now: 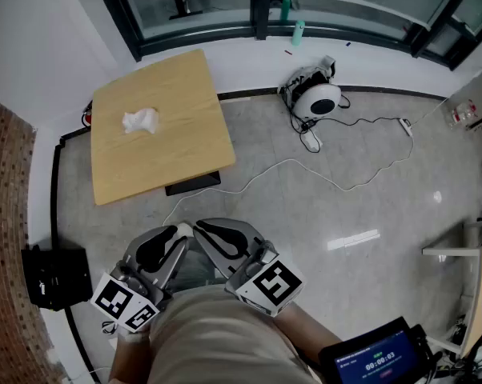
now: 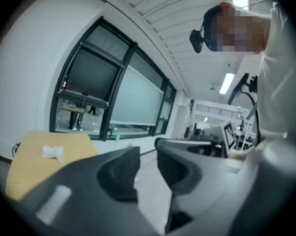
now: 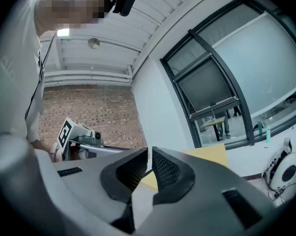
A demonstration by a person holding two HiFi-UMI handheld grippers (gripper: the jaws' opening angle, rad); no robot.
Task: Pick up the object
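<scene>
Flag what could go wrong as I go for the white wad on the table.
1. The left gripper and right gripper are both shut and empty. Arriving at the white wad like that would probably just shove it across the table.
2. A white cable snakes over the floor between you and the table, a possible trip hazard.

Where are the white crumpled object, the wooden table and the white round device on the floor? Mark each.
white crumpled object (image 1: 140, 121), head view, its middle.
wooden table (image 1: 185, 142), head view, bare top right of the object.
white round device (image 1: 319, 101), head view, its round body.
</scene>
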